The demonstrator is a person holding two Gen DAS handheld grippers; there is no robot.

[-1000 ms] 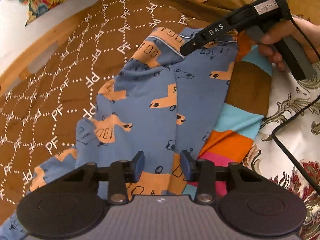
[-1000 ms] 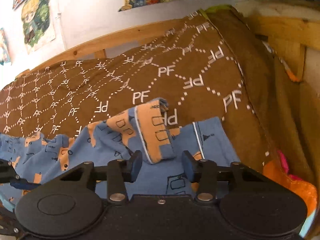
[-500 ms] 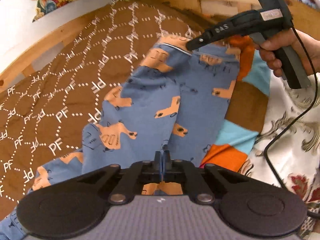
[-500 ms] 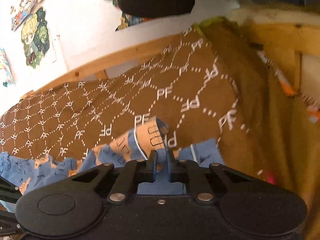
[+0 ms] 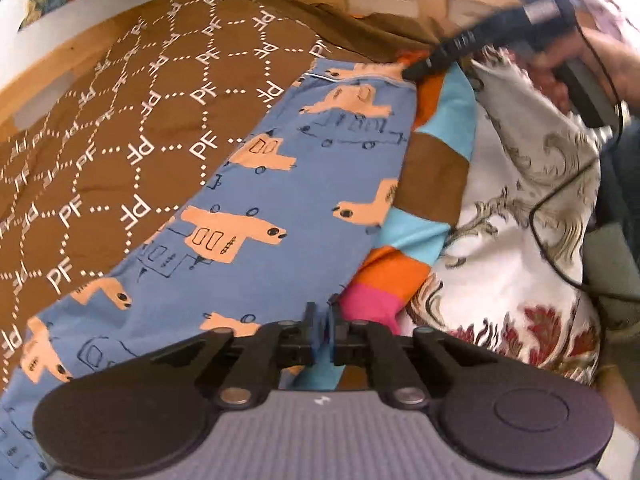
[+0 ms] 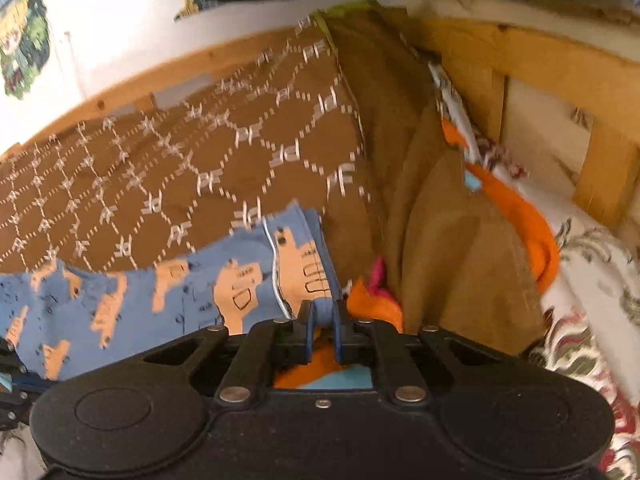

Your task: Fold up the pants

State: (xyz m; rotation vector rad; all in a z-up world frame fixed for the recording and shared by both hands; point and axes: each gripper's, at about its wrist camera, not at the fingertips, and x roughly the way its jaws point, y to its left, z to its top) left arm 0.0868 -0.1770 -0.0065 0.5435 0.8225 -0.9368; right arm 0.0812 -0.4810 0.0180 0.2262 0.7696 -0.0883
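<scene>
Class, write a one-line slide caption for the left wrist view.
Left gripper and right gripper pinch opposite ends of the blue printed pants, stretched over a brown blanket.

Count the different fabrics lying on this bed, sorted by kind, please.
Blue pants with orange vehicle print: 1
Brown quilt with white PF lettering: 1
Colour-block striped cloth: 1
White floral-patterned sheet: 1
Total: 4

Black two-finger grippers, bare-skinned hand

Left gripper (image 5: pixel 321 330): grey ribbed body, silver screws, blue pads; black cable at 3 o'clock.
</scene>
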